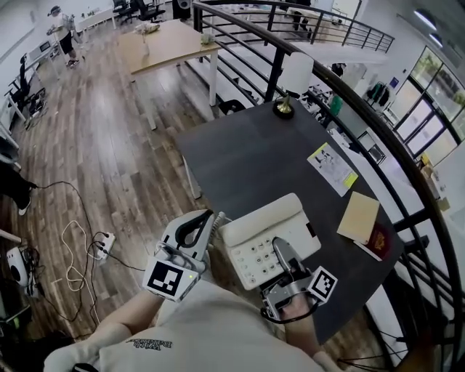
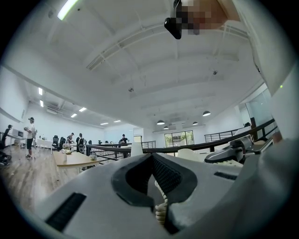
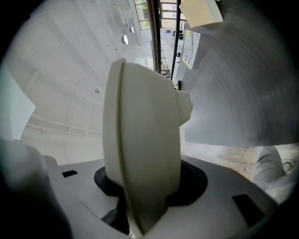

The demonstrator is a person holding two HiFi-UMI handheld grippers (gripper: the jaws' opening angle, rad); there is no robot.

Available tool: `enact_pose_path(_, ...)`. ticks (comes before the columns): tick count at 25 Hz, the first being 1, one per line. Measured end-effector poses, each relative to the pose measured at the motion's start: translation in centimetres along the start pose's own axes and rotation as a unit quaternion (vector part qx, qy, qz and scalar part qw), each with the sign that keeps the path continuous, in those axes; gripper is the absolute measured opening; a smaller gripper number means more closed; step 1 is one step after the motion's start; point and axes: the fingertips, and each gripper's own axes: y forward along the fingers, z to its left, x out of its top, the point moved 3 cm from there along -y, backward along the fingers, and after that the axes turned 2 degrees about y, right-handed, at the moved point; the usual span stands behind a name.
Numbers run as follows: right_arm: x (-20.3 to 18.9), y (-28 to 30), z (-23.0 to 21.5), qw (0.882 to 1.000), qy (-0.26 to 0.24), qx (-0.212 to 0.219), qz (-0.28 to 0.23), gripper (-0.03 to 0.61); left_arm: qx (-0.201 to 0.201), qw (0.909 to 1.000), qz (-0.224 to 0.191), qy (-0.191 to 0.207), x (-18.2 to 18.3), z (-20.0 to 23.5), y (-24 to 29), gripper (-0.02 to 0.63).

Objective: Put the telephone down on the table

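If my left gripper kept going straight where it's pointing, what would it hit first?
Probably the lamp at the far end of the dark table; nothing nearer shows ahead of the left gripper, but depth is unclear.

We are in an open-plan office; a wooden desk (image 1: pixel 163 43), office chairs (image 1: pixel 145 9), a black railing (image 1: pixel 349 102) and ceiling lights (image 2: pixel 161 122) show it.
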Motion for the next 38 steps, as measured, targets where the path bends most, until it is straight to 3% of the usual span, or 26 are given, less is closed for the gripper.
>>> enact_pose_path(8, 2.8, 8.6, -0.7, 1.000, 0.020, 0.014, -0.009, 0.198, 0.004, 0.9999, -0.005, -0.013, -0.7, 7.8, 6.6, 0.005)
enact_pose_path(14, 5.4, 16.2, -1.2, 1.000, 0.014, 0.004, -0.019, 0.198, -0.013, 0.9995, 0.021, -0.021, -2.3, 14.3, 12.0, 0.005)
enact_pose_path(25, 10.5, 30.0, -0.5, 0.998, -0.007, 0.017, -0.066, 0.198, -0.086, 0.9961, -0.012, -0.020, -1.6, 24.9, 23.3, 0.005)
enact_pose_path(31, 13.3, 33.4, 0.9, 0.996, -0.022, 0.015, -0.088, 0.198, -0.106, 0.9939, -0.015, -0.026, -0.6, 27.4, 27.4, 0.005)
enact_pose_path(38, 15.0, 33.0, 1.9, 0.995, -0.038, 0.021, -0.094, 0.198, -0.123, 0.9919, 0.000, -0.031, -0.9, 25.6, 28.6, 0.005)
